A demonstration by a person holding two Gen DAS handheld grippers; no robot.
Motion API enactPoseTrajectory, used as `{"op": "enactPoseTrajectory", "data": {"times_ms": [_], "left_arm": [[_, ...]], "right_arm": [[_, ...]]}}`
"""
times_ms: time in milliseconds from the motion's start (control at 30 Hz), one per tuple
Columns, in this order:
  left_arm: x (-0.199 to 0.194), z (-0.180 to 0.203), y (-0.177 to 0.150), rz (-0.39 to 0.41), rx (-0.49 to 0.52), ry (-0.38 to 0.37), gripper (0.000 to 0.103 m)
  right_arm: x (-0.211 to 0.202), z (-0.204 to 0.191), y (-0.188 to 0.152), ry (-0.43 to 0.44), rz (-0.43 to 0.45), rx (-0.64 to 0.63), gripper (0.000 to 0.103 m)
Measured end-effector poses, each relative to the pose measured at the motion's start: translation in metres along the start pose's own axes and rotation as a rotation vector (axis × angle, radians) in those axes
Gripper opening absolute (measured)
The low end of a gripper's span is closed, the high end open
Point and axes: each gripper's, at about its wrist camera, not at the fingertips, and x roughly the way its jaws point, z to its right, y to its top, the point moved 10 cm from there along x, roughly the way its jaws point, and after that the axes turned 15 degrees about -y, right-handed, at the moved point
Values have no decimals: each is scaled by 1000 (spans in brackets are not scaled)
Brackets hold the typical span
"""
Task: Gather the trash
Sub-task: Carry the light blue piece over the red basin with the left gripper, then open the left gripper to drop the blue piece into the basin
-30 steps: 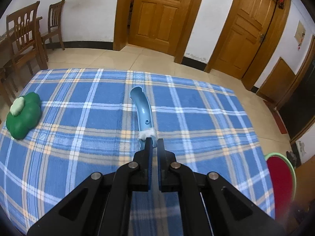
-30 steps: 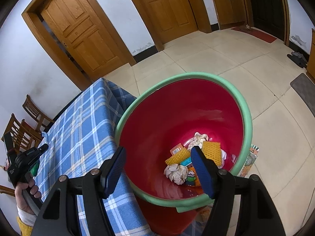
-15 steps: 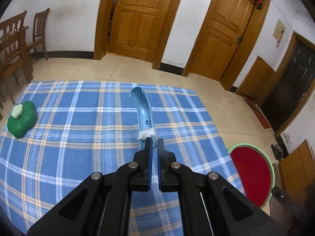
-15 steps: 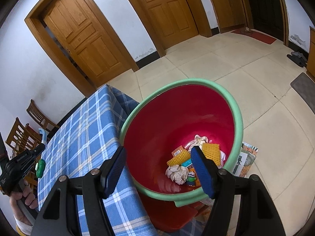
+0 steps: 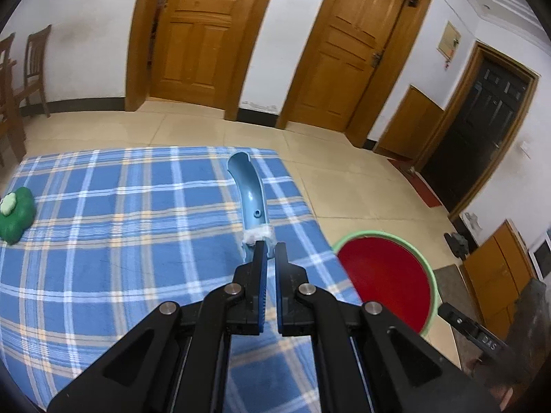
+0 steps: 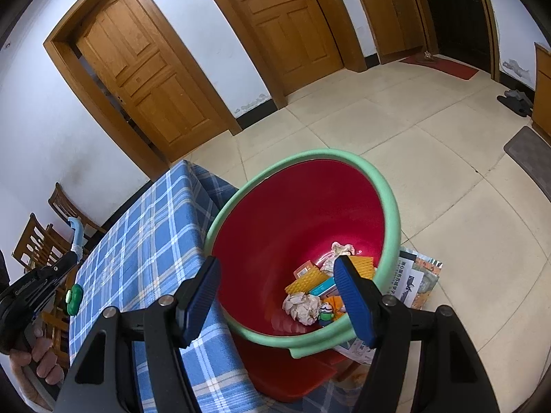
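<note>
The left gripper (image 5: 269, 251) has its jaws pressed together on the near end of a curved light-blue plastic piece (image 5: 250, 196), right where a band of white wrapping circles that piece. From the fingertips the blue piece runs straight ahead and away from the camera, bending slightly toward its far, open end, so that nearly all of it juts out beyond the jaws. It is held up over the blue plaid tablecloth (image 5: 120, 227), near the table's right edge in the left wrist view. In the right wrist view the same gripper (image 6: 74, 253) appears at the far left, carried by a person's hand (image 6: 38, 358), with the blue piece (image 6: 76, 232) standing upward out of its tip. To the right of the table edge, on the tiled floor, stands a red bin with a green rim (image 5: 385, 282). The right gripper (image 6: 277, 296) hangs over that bin (image 6: 310, 213) with its jaws about halfway apart and nothing between the pads; through the gap the bin's contents show: crumpled paper (image 6: 301, 308), yellow textured pieces (image 6: 306, 280) and a few small packages. A green flower-shaped object (image 5: 15, 215) with a white centre lies on the cloth at the far left of the left wrist view, well apart from the blue piece. Printed paper (image 6: 416, 280) lies on the floor just beside the bin.
</note>
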Motion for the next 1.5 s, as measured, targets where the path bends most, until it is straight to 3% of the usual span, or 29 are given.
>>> {"op": "enactPoseTrajectory", "data": {"times_ms": [233,700,1033,1133,1267,1500], "left_arm": [[19,40,-14,-54,53,-56,2],[99,110,-71,-269,176,-162,2],[122,126,-76,-307,202,-176,3],[118,123,-74,-299,201,-165,9],[109,113,-68,-281,165,-146,25],[77,79,-60,-228,127,-42,50]], "right_arm": [[-4,15,6,-13,14,14,71],[-6,42,8,-51,10,17,71],[-8,51,8,-53,13,37,71],[-9,48,7,-45,14,29,71],[-16,37,6,-31,22,5,71],[-33,12,3,0,45,-47,79]]}}
